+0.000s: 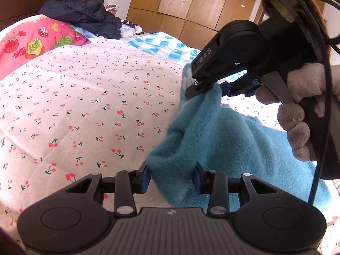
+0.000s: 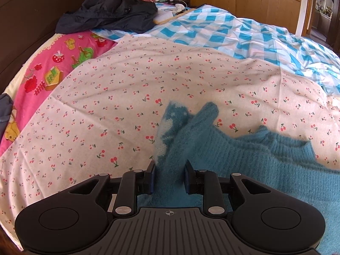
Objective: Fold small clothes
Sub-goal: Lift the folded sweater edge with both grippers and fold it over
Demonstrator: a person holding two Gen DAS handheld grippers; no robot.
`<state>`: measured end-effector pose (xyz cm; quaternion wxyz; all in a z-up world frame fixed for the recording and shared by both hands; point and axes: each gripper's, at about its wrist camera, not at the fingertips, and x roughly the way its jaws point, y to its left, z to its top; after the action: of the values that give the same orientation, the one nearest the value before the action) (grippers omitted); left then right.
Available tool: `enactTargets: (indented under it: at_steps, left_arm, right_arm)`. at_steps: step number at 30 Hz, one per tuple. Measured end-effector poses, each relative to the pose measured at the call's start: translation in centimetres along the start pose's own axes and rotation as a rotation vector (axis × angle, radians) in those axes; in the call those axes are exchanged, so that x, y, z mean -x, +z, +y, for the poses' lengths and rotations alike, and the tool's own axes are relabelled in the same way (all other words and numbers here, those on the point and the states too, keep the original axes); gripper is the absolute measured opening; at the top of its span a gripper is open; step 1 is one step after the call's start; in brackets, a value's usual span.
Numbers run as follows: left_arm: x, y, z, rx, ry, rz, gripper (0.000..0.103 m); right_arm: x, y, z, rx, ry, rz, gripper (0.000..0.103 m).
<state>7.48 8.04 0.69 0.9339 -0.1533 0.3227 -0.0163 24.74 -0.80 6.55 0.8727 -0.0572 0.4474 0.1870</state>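
Nearest in each wrist view, a fuzzy teal sweater (image 1: 212, 140) is bunched between blue pads: the left gripper (image 1: 172, 177) pinches one fold, the right gripper (image 2: 169, 177) pinches another. The sweater's lifted folds rise off the cherry-print sheet (image 2: 127, 106) on the bed, its body trailing rightward. Beyond lie a pink cartoon pillowcase (image 2: 42, 78), a blue checked quilt (image 2: 244, 36), a dark jacket (image 2: 106, 14), and wooden wardrobe doors (image 1: 191, 0). Only the left view shows the right gripper from outside, held by a grey-gloved hand (image 1: 297, 116).

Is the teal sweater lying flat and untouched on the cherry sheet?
No: the left gripper and right gripper both pinch the teal sweater, lifting bunched folds.
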Motion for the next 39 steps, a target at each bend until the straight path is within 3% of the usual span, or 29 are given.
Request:
enactTargets:
  at_steps: [11, 17, 21, 31, 39]
  left_arm:
    - [0.5, -0.3, 0.1, -0.011, -0.049, -0.028, 0.042]
    - [0.2, -0.5, -0.9, -0.052, -0.018, -0.026, 0.047]
    - [1.3, -0.3, -2.1, -0.072, -0.028, -0.029, 0.034]
    - [5.2, 1.2, -10.8, -0.197, -0.223, -0.09, 0.029]
    - [4.0, -0.5, -19.8, -0.341, -0.379, -0.029, 0.029]
  right_arm:
    - [1.1, 0.0, -1.0, -0.039, 0.007, -0.005, 0.023]
    - [2.2, -0.5, -1.7, -0.044, 0.028, -0.022, 0.023]
    - [3.5, -1.0, -3.3, -0.074, 0.054, -0.051, 0.023]
    - [11.1, -3.1, -13.3, -0.247, 0.11, -0.186, 0.022]
    - [14.1, -8.3, -24.0, -0.44, 0.071, -0.228, 0.022]
